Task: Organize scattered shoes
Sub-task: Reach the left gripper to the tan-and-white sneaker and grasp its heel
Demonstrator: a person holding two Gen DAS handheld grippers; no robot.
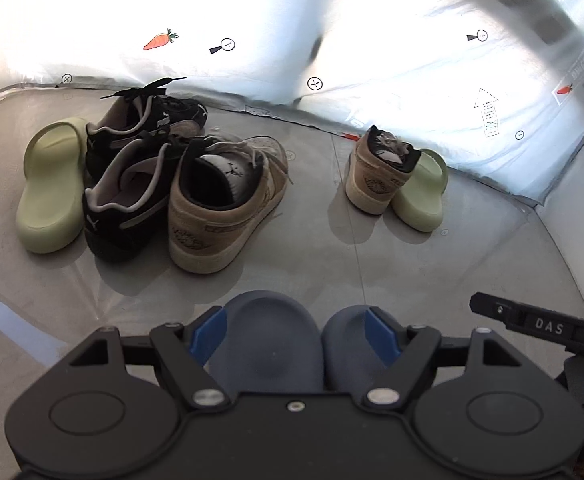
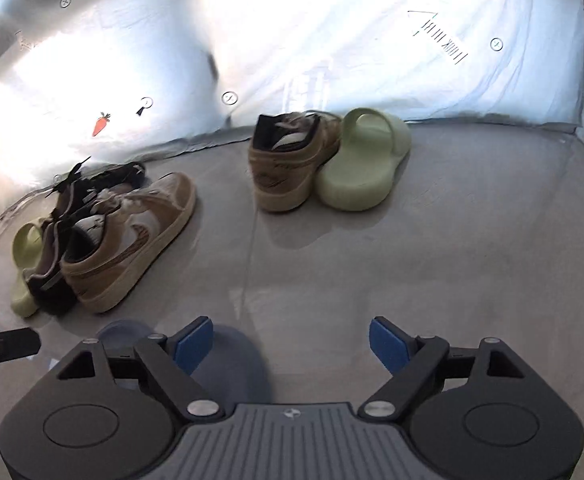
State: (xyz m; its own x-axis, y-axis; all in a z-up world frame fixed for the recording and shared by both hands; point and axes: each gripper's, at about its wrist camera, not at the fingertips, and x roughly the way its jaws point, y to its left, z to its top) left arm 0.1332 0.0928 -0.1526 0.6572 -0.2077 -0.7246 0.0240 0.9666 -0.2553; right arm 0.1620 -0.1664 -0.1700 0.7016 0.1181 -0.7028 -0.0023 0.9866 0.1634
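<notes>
In the left wrist view two dark blue slides (image 1: 269,340) lie side by side between the spread fingers of my left gripper (image 1: 298,334); whether the pads touch them I cannot tell. Farther off lie a green slide (image 1: 49,188), two black sneakers (image 1: 131,204), and a tan sneaker (image 1: 223,204). To the right a second tan sneaker (image 1: 380,170) leans against a second green slide (image 1: 422,192). My right gripper (image 2: 292,346) is open and empty over bare floor, with one blue slide (image 2: 227,364) under its left finger. That pair shows as a tan sneaker (image 2: 287,160) and a green slide (image 2: 362,158).
A crinkled silver sheet (image 1: 372,40) with carrot and arrow prints rises behind the shoes as a wall. The grey floor (image 2: 452,260) has a seam line running down the middle. The right gripper's black body (image 1: 540,324) shows at the left wrist view's right edge.
</notes>
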